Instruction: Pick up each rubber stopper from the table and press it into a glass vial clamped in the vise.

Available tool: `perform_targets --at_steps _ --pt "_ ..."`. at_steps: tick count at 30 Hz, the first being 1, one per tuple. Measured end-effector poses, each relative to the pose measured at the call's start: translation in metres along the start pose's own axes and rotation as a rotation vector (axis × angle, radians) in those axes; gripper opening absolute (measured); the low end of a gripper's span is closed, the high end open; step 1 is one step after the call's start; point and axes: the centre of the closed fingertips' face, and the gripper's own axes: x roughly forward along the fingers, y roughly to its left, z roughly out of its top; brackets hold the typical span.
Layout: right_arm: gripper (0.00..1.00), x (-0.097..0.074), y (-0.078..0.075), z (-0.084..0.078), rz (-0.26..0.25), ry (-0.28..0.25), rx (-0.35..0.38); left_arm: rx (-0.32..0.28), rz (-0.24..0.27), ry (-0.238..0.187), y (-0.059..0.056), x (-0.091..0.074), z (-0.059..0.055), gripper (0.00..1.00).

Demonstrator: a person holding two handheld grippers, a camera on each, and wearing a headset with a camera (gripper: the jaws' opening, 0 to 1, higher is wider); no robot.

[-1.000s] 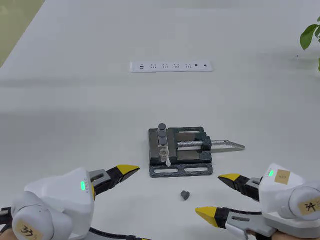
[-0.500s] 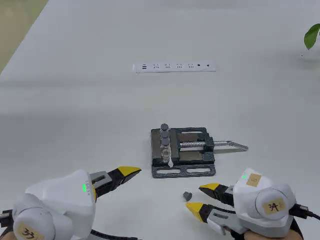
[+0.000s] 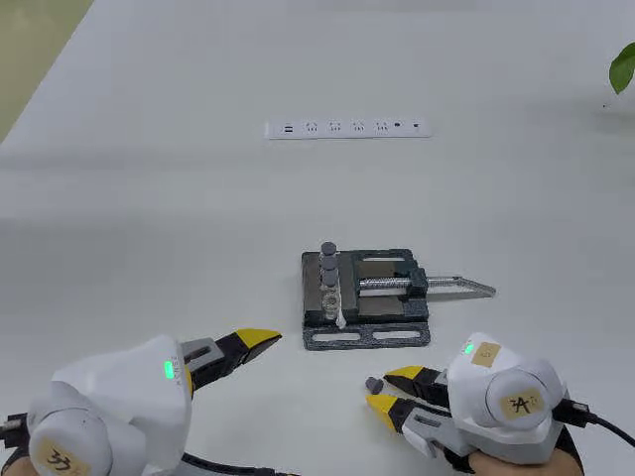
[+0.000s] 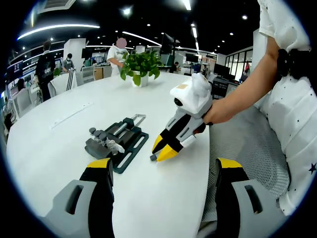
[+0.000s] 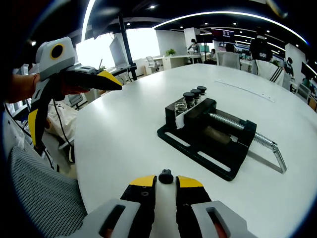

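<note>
Because the loose rubber stopper (image 5: 166, 176) sits on the table (image 3: 149, 218) dead ahead of the right claw (image 5: 166, 183), just off its yellow tips and in line with the narrow gap between them, the coming grasp looks like a short push forward and a squeeze. The jaws stand slightly apart and hold nothing. The left claw (image 4: 164, 166) hangs spread wide and empty, farther from the stopper. Beyond the stopper, the vise (image 5: 213, 134) clamps a row of three plugged vials (image 5: 195, 92) and, at the near end, an open-mouthed glass vial (image 5: 181, 106). The stopper is too small to tell whether its long axis stands upright or tipped, or whether the tips touch it.
</note>
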Motion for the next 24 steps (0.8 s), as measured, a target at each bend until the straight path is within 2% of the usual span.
perform_targets --at_steps 13,24 --pt "0.07 0.0021 -0.0002 -0.0001 0.012 0.0 -0.017 -0.002 -0.002 0.002 0.0008 0.0015 -0.0006 0.83" --pt "0.07 0.0002 -0.001 0.0013 0.051 0.005 -0.058 0.01 -0.011 0.005 0.0013 0.0035 -0.0009 0.82"
